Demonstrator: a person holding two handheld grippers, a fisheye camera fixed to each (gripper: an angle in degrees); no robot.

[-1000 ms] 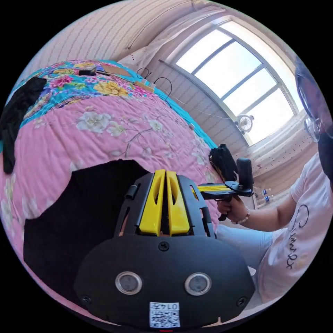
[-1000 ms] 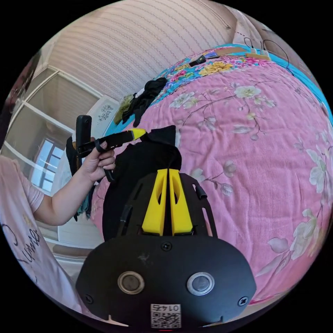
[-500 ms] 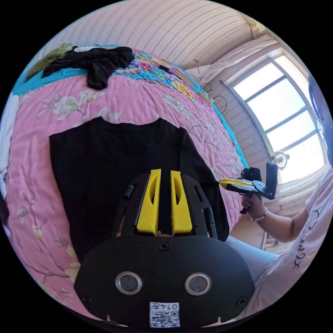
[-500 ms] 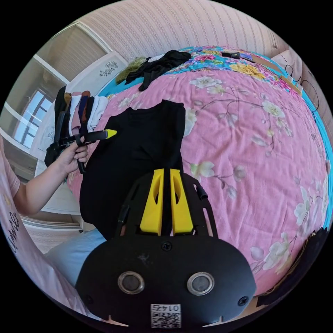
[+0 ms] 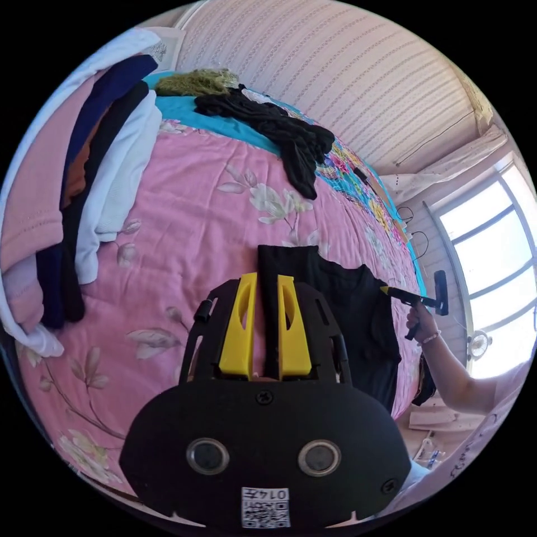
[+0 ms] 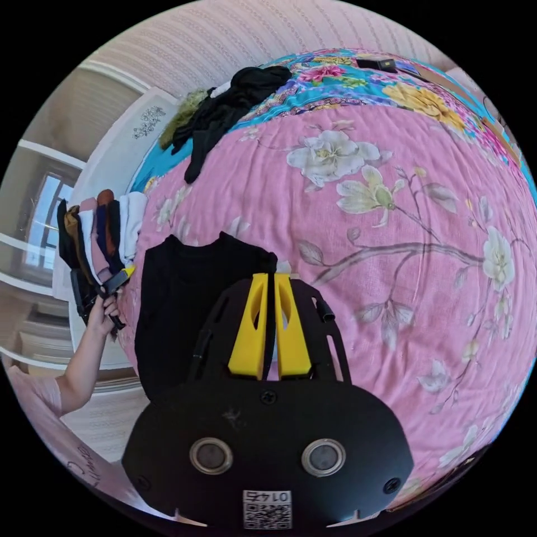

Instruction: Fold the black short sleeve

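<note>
The black short sleeve (image 6: 184, 302) was seen spread flat on the pink flowered bedspread (image 6: 391, 224) of the bed, near the edge at which the person stood. In the right gripper view, the right gripper (image 6: 269, 324) was held over the shirt's shoulder edge, its yellow jaws drawn close with only a narrow slot between them; a thin strip of black fabric ran through that slot, though it could not be told whether both jaws pressed on it. In the left gripper view, the left gripper (image 5: 263, 324) was placed at the opposite edge of the black short sleeve (image 5: 347, 313), its jaws a little apart, with dark cloth visible between and beyond them (contact could not be judged there either). Each gripper was also caught by the other's camera, held in a hand (image 5: 418, 320) beside the shirt. A heap of dark clothing (image 5: 279, 128) was seen lying well apart, toward the far side of the bed, and a stack of folded clothes (image 5: 84, 184) was seen beyond the left gripper.
</note>
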